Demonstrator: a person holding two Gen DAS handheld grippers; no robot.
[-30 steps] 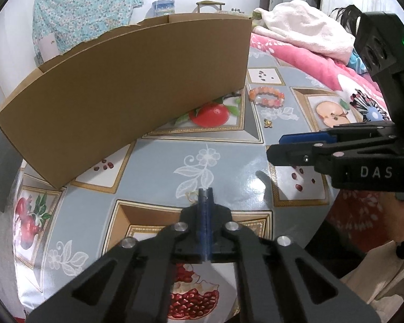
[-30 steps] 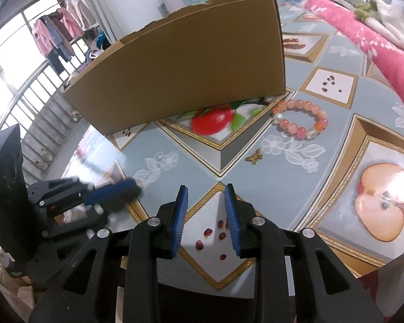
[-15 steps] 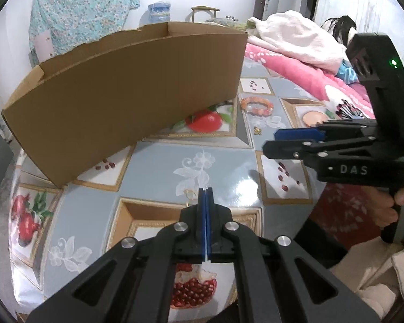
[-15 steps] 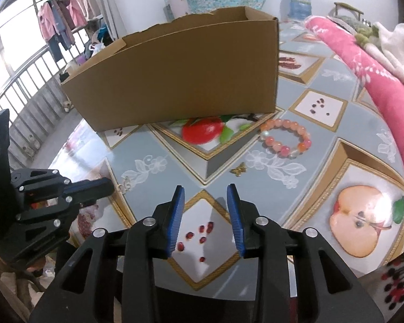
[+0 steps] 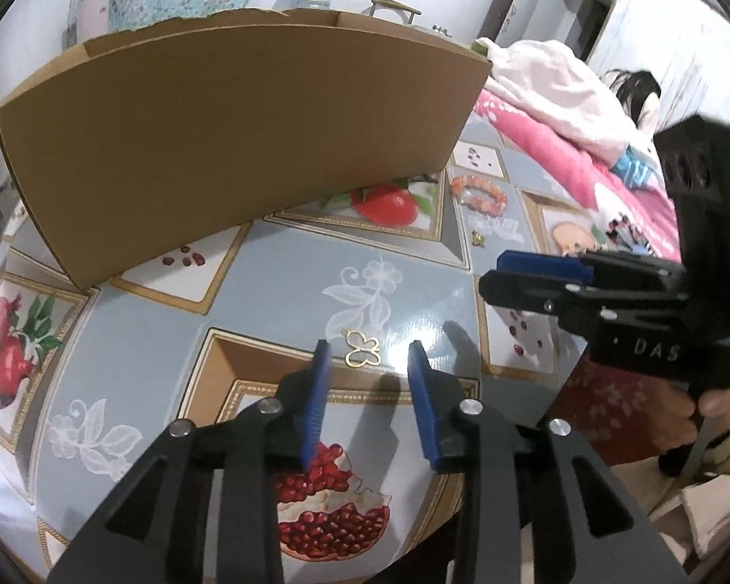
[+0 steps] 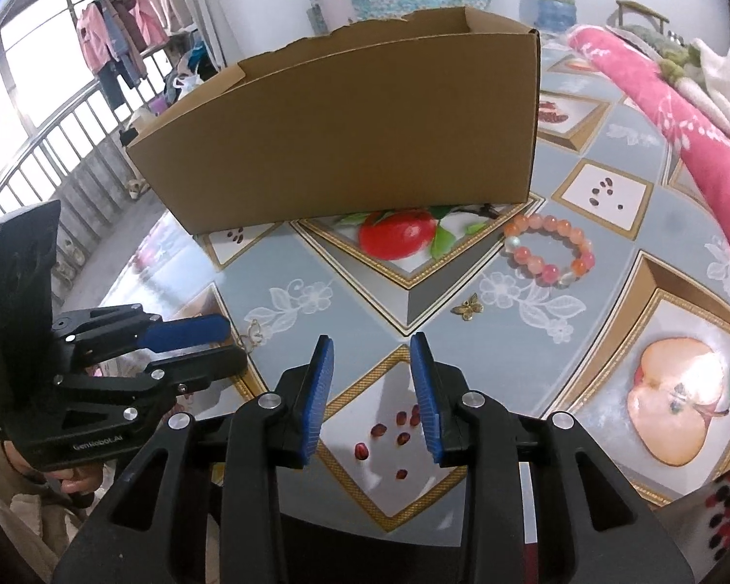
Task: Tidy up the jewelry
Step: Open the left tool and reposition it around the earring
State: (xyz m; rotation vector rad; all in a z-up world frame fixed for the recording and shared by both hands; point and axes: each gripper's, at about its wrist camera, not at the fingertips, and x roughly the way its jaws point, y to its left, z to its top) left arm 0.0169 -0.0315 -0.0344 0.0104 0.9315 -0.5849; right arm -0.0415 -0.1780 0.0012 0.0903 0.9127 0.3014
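So the round table has a glossy fruit-print cover, and its near rim curves right under both grippers, so there isn't much surface between the fingers and the edge. The big cardboard box takes up the back-left part of the table, open at the top, and the stretch of table in front of it is mostly free. The left gripper has just been opening its jaws, and they now stand apart with nothing pinched; the little gold butterfly outline charm lies flat on the table just past the tips, in line with the gap and apart from both pads. The right gripper is also parted and empty, hovering over a white tile with red seeds printed on it. The jewelry itself: a beaded bracelet in pink, orange and a few pale beads lies as a closed ring near the box's right corner, and a small brass-coloured butterfly charm lies nearer the gripper than that, apart from it. The right wrist view shows the window, railing and hanging clothes on the left, plus a pink blanket along the table's right side. The left wrist view gives the clearest look at the outline charm, which the other view shows only small, just beyond the left gripper's tip.
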